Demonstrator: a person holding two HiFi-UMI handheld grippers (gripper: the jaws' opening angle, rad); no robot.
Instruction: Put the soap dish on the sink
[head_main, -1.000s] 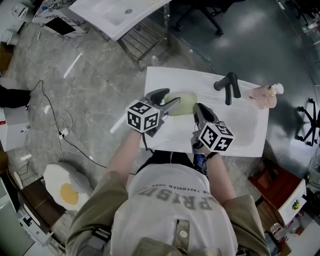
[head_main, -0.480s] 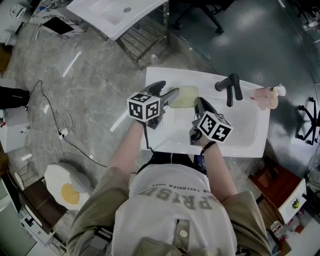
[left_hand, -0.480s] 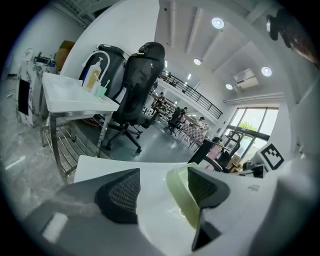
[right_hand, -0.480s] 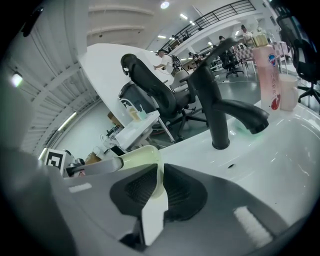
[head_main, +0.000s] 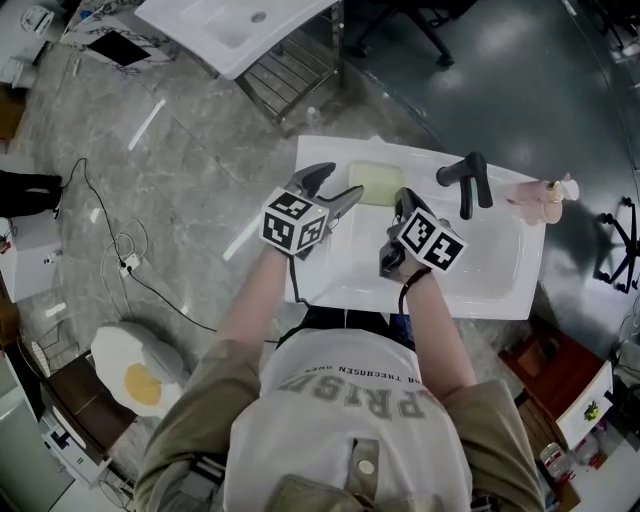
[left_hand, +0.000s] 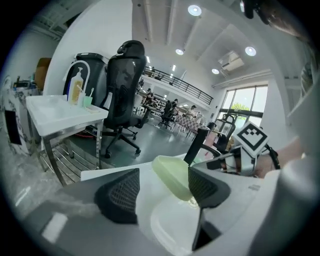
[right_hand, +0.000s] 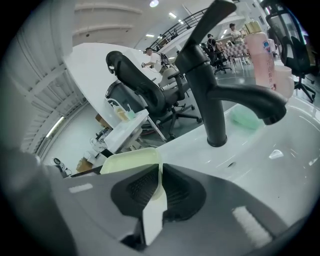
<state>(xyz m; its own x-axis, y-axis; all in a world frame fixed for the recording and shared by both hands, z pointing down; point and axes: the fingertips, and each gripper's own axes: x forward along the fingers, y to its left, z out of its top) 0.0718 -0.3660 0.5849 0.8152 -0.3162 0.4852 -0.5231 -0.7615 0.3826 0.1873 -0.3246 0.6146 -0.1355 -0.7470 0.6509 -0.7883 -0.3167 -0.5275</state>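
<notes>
The pale yellow-green soap dish (head_main: 375, 183) lies at the back left of the white sink (head_main: 480, 270), left of the black faucet (head_main: 463, 180). My right gripper (head_main: 399, 203) reaches it from the front. In the right gripper view its jaws are closing, and the pads of the right gripper (right_hand: 159, 186) pinch the rim of the soap dish (right_hand: 131, 160). My left gripper (head_main: 335, 186) stands just left of the dish with its jaws opening. In the left gripper view the soap dish (left_hand: 172, 175) shows between the spread pads of the left gripper (left_hand: 162, 191), and neither pad touches it.
A pink pump bottle (head_main: 540, 197) stands on the sink's back right corner, and a pale green lump (right_hand: 245, 120) lies behind the faucet (right_hand: 215, 100). A second white basin on a metal rack (head_main: 240, 30) is further back, cables (head_main: 120, 260) trail on the floor, and office chairs (left_hand: 122, 100) stand beyond.
The left jaws have spread wider and no longer touch the dish. The right gripper moved toward the sink's back with the dish's rim in its jaws.
</notes>
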